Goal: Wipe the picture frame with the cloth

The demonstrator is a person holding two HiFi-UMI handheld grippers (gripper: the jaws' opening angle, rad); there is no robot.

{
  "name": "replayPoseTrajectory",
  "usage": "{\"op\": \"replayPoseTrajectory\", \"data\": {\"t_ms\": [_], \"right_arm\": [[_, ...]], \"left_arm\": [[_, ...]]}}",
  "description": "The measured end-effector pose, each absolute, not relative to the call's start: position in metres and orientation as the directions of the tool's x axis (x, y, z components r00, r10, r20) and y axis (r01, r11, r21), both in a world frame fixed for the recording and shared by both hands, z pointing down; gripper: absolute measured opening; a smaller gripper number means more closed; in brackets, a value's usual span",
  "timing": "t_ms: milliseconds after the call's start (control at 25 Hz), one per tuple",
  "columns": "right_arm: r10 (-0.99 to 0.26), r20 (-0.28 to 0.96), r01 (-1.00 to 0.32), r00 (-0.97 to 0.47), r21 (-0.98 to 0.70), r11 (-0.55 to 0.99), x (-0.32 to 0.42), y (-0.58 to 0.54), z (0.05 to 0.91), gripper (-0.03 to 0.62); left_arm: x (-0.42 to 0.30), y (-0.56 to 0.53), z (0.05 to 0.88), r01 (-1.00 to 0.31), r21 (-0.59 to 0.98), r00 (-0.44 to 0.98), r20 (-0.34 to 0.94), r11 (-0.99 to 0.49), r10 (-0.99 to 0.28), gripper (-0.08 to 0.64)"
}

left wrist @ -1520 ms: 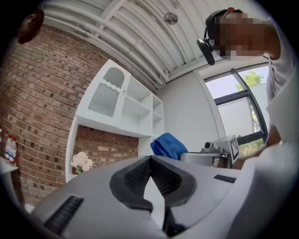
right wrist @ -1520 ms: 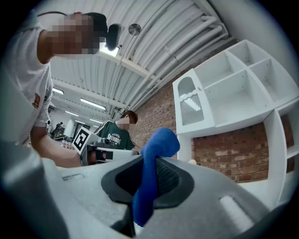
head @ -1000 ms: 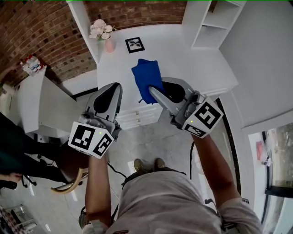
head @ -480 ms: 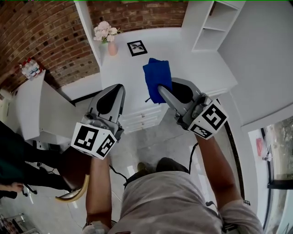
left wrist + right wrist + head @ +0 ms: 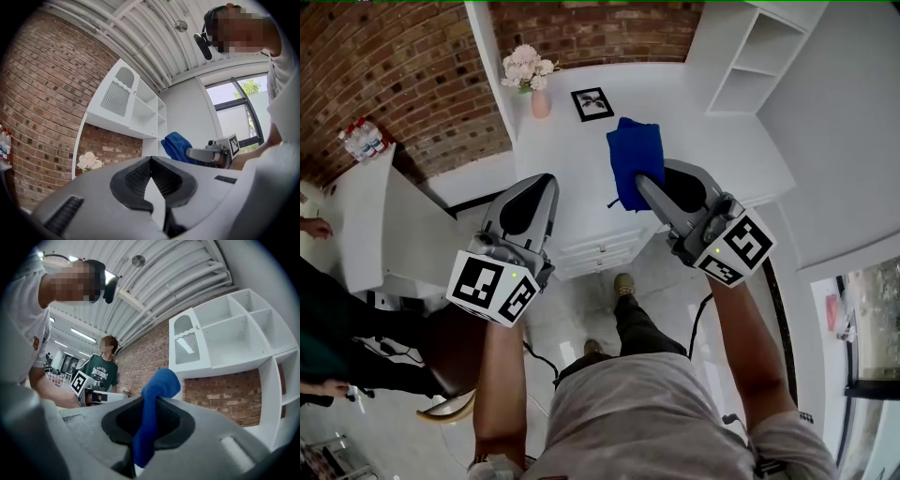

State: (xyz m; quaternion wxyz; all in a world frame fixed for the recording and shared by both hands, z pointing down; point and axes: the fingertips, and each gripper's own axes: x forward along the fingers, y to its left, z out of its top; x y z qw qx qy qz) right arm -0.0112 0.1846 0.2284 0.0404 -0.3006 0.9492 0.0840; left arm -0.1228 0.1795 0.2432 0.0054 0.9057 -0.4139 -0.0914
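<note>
A small black picture frame [image 5: 592, 103] lies flat at the back of the white desk [image 5: 572, 178], beside a pink vase. My right gripper [image 5: 649, 185] is shut on a blue cloth [image 5: 636, 161], which hangs over the desk's middle, short of the frame. The cloth [image 5: 152, 411] shows folded between the jaws in the right gripper view. Over the desk's front left edge, my left gripper [image 5: 539, 180] is shut and holds nothing; its jaws meet tip to tip in the left gripper view [image 5: 150, 159]. The blue cloth [image 5: 177, 146] shows there too.
A pink vase with white flowers [image 5: 532, 77] stands left of the frame. White shelves [image 5: 759, 56] rise at the desk's right, a brick wall [image 5: 403, 66] behind. Drawers [image 5: 600, 253] face me below the desktop. A second white table [image 5: 366, 216] and another person's hand [image 5: 314, 227] are at left.
Both grippers and I have moved toward the desk. The cloth in the right gripper now hangs further over the desktop, nearer the frame. The person's foot has stepped forward.
</note>
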Motion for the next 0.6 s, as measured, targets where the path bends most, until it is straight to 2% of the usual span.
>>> {"op": "replayPoseTrajectory", "data": {"t_ms": [600], "right_arm": [[-0.545,-0.099,-0.554,-0.833,0.161,0.817,0.02,0.024,0.243,0.049]], "left_arm": [[-0.103,0.023,0.27,-0.784,0.096,0.608,-0.085,-0.614,-0.79,0.0]]}}
